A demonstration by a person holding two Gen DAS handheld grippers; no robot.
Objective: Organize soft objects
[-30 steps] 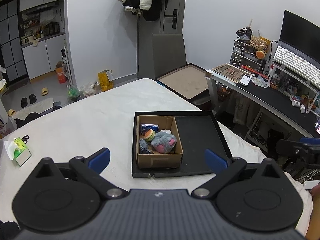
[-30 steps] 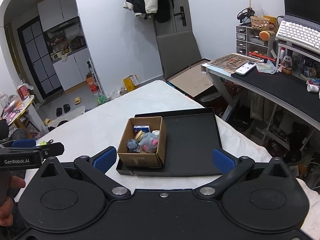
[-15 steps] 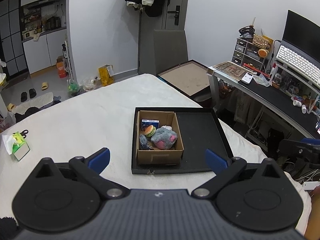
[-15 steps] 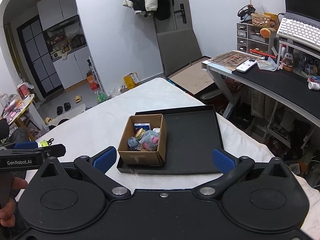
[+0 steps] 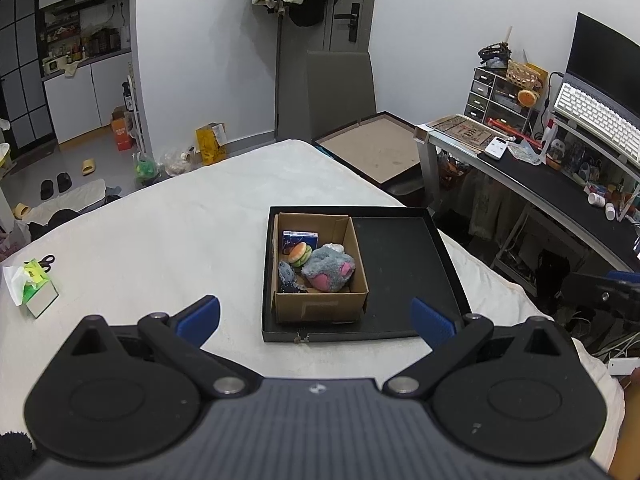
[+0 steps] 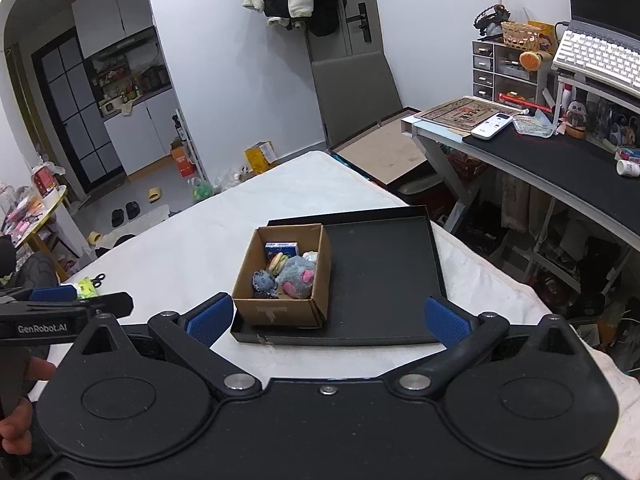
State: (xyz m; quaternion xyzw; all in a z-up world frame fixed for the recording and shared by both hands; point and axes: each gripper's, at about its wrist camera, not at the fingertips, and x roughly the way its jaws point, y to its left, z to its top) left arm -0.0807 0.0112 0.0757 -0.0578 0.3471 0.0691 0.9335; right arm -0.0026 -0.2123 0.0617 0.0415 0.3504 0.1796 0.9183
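A cardboard box (image 5: 320, 304) stands in the left half of a black tray (image 5: 404, 276) on a white bed. In the box lie a grey-and-pink plush (image 5: 330, 270), a burger toy (image 5: 300, 254), a small dark-blue plush (image 5: 286, 276) and a blue carton (image 5: 300, 238). My left gripper (image 5: 316, 318) is open and empty, held above the near edge of the tray. My right gripper (image 6: 326, 318) is open and empty, also near the tray's front edge; the box (image 6: 280, 308) and tray (image 6: 384, 272) show there too.
A green tissue box (image 5: 36, 288) and scissors (image 5: 46, 260) lie at the bed's left. A desk (image 5: 560, 192) with keyboard and clutter stands to the right. A grey chair (image 5: 340, 92) and a flat cardboard panel (image 5: 372, 152) are beyond the bed.
Both grippers have pulled back and up slightly, so the box and tray look a little farther away. The jaws stay open. Nothing in the box has moved.
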